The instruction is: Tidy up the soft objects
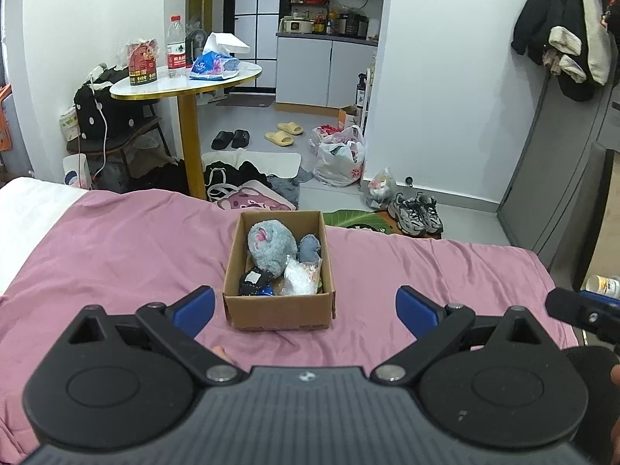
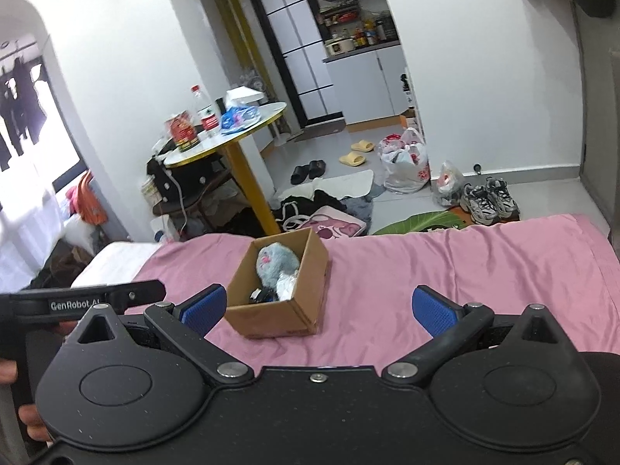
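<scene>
An open cardboard box [image 1: 279,312] stands on the pink bedsheet [image 1: 116,240]. Inside lie a grey plush toy [image 1: 271,246], a small blue-grey soft piece [image 1: 310,248], a black item [image 1: 254,281] and a clear plastic bag [image 1: 300,279]. My left gripper [image 1: 305,310] is open and empty, just short of the box's near wall. My right gripper [image 2: 318,310] is open and empty; the box [image 2: 279,317] lies between its blue fingertips [image 2: 203,310], with the plush [image 2: 277,261] visible inside. The left gripper's body shows at the left edge of the right wrist view [image 2: 77,304].
The bed's far edge drops to a cluttered floor with clothes [image 1: 252,178], bags [image 1: 341,159], sneakers [image 1: 416,211] and slippers [image 1: 285,133]. A round table [image 1: 186,81] with a bottle and a tissue pack stands beyond the bed. A grey cabinet [image 1: 562,162] stands at the right.
</scene>
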### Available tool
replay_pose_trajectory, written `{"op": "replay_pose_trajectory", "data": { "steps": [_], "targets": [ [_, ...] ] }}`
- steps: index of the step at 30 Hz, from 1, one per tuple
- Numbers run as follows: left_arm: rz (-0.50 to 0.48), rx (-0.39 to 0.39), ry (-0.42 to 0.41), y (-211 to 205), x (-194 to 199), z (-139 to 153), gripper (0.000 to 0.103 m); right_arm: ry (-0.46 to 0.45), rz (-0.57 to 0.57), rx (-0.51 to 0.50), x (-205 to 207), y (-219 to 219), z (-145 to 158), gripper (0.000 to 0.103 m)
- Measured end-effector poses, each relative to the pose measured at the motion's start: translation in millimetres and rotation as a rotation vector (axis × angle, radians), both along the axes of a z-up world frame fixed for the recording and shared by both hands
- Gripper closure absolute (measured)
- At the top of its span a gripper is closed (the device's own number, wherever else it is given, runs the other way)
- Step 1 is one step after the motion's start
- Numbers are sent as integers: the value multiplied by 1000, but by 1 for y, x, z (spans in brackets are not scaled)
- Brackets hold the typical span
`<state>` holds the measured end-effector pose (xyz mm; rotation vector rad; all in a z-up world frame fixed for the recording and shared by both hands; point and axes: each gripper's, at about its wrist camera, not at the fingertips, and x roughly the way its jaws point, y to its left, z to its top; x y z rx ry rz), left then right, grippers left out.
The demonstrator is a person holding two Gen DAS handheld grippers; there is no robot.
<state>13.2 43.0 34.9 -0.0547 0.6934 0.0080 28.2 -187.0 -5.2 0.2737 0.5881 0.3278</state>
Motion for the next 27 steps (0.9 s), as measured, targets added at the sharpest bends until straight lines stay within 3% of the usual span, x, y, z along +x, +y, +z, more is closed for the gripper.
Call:
{"op": "replay_pose_trajectory", "data": {
  "steps": [8, 27],
  "targets": [
    [-2, 15, -9, -1, -16, 1, 4, -6, 54, -42, -13, 6, 5, 0],
    [-20, 26, 7, -11, -20, -5, 4, 13, 60, -91, -11, 13, 4, 0]
  ]
}}
